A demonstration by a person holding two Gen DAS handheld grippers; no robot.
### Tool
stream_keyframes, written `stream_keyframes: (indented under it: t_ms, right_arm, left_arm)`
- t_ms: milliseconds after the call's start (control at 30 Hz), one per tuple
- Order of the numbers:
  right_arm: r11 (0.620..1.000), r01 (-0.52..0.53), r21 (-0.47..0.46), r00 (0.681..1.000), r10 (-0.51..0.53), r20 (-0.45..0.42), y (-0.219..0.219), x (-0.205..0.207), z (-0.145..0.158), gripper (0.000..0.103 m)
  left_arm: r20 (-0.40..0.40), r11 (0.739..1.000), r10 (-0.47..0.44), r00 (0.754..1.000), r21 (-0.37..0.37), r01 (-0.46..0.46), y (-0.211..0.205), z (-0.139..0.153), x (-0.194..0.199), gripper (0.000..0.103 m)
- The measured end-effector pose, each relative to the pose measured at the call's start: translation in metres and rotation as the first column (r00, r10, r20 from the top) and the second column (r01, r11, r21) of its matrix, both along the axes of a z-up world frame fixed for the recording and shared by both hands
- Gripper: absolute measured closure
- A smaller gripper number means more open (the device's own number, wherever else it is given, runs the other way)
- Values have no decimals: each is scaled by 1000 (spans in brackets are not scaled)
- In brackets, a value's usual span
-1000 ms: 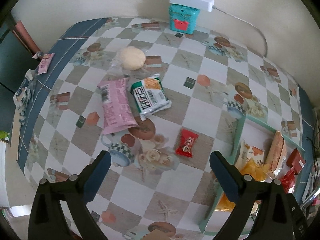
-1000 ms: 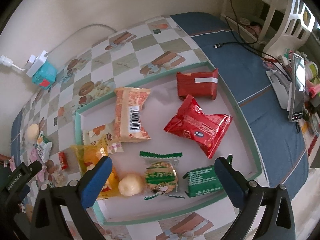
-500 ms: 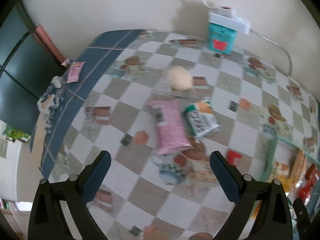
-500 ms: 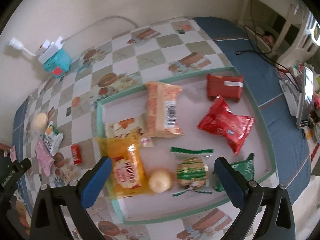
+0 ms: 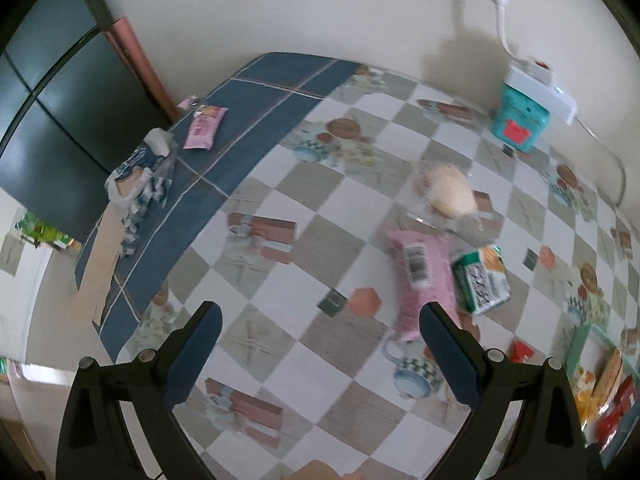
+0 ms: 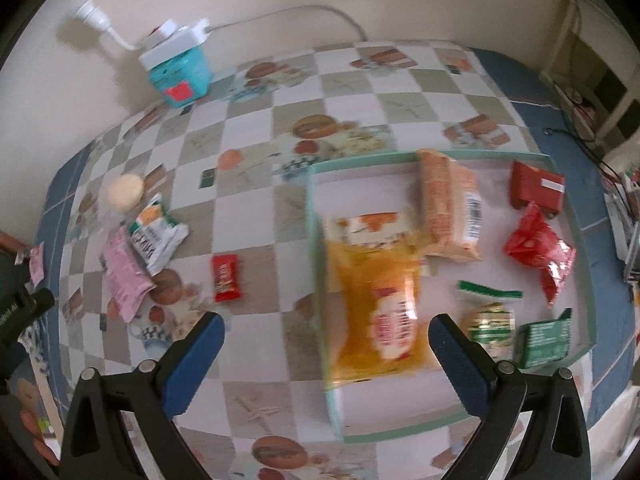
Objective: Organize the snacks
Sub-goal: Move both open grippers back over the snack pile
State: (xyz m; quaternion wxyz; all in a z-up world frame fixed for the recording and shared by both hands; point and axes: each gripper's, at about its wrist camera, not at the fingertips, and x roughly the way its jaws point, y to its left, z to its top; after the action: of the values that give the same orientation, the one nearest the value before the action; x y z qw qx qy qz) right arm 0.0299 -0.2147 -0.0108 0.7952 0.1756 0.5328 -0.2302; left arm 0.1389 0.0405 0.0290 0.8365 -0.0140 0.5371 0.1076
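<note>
Swung leftward since a second ago, both hand-held grippers (image 5: 320, 354) (image 6: 326, 354) spread and empty, pink packet (image 5: 422, 280) at two o'clock, likely next for tray (image 6: 316, 248).

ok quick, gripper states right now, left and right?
Left gripper: open, holding nothing, above the checkered tablecloth.
Right gripper: open, holding nothing, above the tray edge and orange packet.
</note>
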Motion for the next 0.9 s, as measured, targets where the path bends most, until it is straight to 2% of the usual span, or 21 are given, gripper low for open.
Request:
stream_keyframes:
  t_ms: [200,400,633,900]
  right_arm:
    - [999,-45,10,999,45,5,22,14,-6,0]
    - [997,-73,19,997,73,16,37,27,-12,0]
    - [994,-95,52,993,91,70,38,38,-14,0]
    - [993,-107,48,993,104,56,37,48,-23,0]
  left_arm:
    - [-15,997,75,997,-25,-76,31,-5,8,4]
    - [-33,993,104,994,-46,-105,47,-12,14,4]
    - [-56,995,74,996,-64,-77,37,-21,21,4]
    - [-76,995,22,997,-90,-29,17,-31,30,4]
